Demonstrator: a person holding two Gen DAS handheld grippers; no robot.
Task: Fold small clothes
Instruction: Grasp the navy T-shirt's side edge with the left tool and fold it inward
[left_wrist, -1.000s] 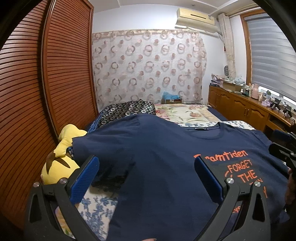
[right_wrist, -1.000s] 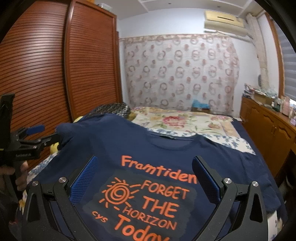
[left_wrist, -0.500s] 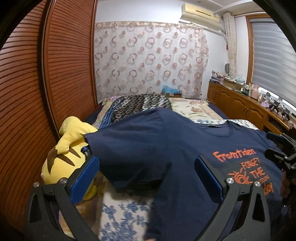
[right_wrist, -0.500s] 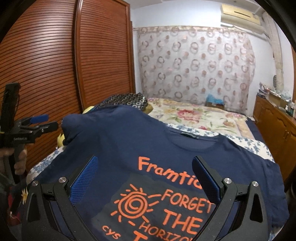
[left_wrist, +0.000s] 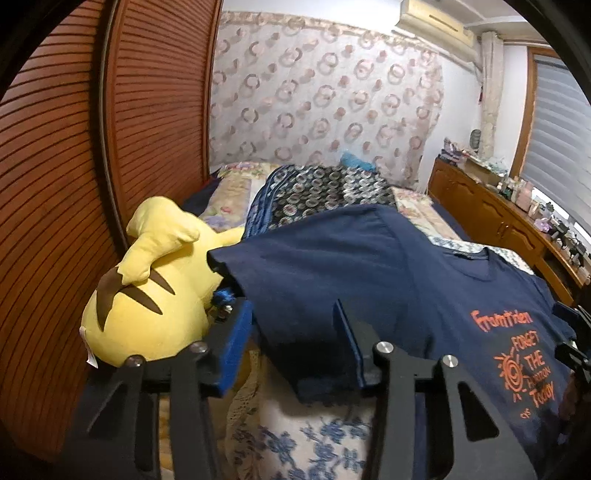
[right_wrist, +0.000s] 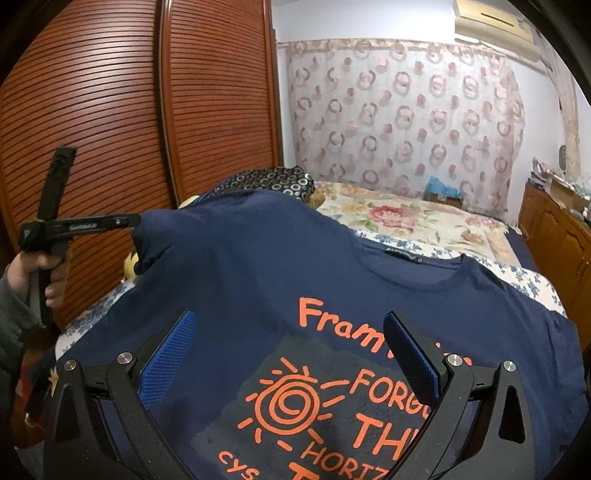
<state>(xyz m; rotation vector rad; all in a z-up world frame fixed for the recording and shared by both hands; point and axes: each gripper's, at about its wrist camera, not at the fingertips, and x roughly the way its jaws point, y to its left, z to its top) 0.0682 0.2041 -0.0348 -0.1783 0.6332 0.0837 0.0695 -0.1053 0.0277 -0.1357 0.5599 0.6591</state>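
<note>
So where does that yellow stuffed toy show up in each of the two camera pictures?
Left wrist view: the yellow stuffed toy fills the left-centre, lying beside the navy T-shirt sleeve, just ahead of the left tool.
Right wrist view: only a small yellow sliver peeks out at mid-left, behind the raised sleeve.
Shared landmark: the circle-patterned curtain on the far wall, seen in both views.

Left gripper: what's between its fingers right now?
The sleeve of the navy T-shirt hangs between the left gripper fingers, which have just been closing; left wrist view.

Matt cloth T-shirt (right_wrist: 258, 266); slatted wood doors (right_wrist: 110, 92)
</note>
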